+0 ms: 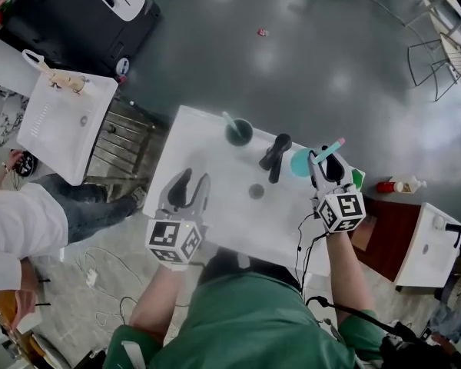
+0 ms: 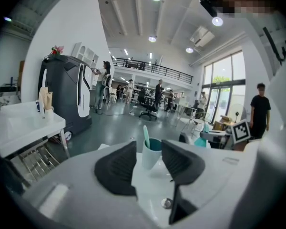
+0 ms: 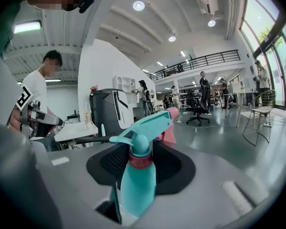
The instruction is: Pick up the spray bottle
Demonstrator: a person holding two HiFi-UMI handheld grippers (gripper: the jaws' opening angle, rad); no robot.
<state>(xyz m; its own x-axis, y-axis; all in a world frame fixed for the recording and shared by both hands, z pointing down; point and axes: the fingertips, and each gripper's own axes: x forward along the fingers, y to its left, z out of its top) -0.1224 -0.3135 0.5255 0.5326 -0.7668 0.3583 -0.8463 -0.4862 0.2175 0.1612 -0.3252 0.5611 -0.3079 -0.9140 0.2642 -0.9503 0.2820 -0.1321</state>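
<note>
Between the jaws of the right tool [image 3: 143,148], the spray bottle [image 3: 138,182] stands upright, clamped.

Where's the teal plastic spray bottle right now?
In the head view the teal spray bottle is at the white table's right side, clamped in the jaws of the right gripper, beside a black object.

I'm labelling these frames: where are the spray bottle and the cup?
spray bottle [image 3: 138,187], right gripper view, on its teal body.
cup [image 2: 149,157], left gripper view, on its pale outer wall.
</note>
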